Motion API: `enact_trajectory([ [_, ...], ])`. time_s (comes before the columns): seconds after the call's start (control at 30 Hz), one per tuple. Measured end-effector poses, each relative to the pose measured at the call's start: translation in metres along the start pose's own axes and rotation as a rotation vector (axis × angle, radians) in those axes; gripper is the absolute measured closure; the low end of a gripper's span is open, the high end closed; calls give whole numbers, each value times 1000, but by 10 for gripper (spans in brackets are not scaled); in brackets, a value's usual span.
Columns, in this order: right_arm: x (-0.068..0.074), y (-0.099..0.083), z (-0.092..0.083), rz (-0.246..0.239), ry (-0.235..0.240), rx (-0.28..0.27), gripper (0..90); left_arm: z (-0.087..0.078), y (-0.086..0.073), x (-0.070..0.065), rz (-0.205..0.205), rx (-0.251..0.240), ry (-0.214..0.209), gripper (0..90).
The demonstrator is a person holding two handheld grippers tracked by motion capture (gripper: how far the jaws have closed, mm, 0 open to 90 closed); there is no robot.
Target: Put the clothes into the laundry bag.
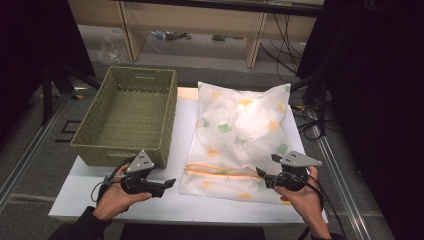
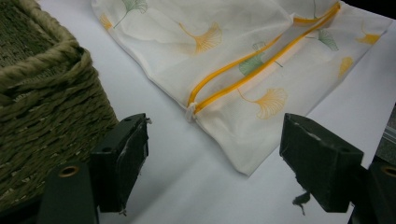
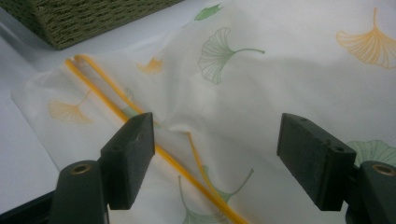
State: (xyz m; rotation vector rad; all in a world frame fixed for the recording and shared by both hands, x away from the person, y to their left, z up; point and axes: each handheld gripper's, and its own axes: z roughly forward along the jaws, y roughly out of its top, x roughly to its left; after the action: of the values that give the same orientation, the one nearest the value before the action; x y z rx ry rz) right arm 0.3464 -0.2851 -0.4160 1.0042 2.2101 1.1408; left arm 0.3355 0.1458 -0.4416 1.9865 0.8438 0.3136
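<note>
While the white leaf-print bag [image 1: 239, 137] lies flat on the white table [image 1: 85, 192], stuffed and puffy, its orange zipper [image 1: 215, 171] runs across the near end. Just left of the bag sits the woven basket [image 1: 127, 114], nothing inside. Left gripper [image 1: 170, 184] hovers beside the bag's near-left corner, jaws apart; right gripper [image 1: 260, 174] over the zipper, jaws apart, gripping nothing.

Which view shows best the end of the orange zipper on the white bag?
The left gripper view: the zipper ends there in plain sight, at a small white knot on the bag. The right gripper view shows its lines up close. The high view shows it as thin lines.
</note>
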Motion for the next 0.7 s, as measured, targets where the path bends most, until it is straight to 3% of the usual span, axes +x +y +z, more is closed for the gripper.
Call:
enact_trajectory([
  [0.27, 7, -10, -6, 11, -17, 0, 266, -3, -9, -2, 1, -13, -5, 202],
  [0.37, 10, -14, -7, 3, 1, 0, 262, -5, -12, -4, 2, -1, 3, 185],
  [0.47, 15, -18, -11, 30, 4, 5, 249, -6, -15, -7, -6, -3, 2, 161],
  [0.6, 22, -24, -16, 34, 0, -4, 220, -7, -18, -12, 8, -13, -17, 160],
  [0.7, 27, -30, -19, 15, 18, -14, 184, -8, -20, -17, 21, -13, -13, 159],
])
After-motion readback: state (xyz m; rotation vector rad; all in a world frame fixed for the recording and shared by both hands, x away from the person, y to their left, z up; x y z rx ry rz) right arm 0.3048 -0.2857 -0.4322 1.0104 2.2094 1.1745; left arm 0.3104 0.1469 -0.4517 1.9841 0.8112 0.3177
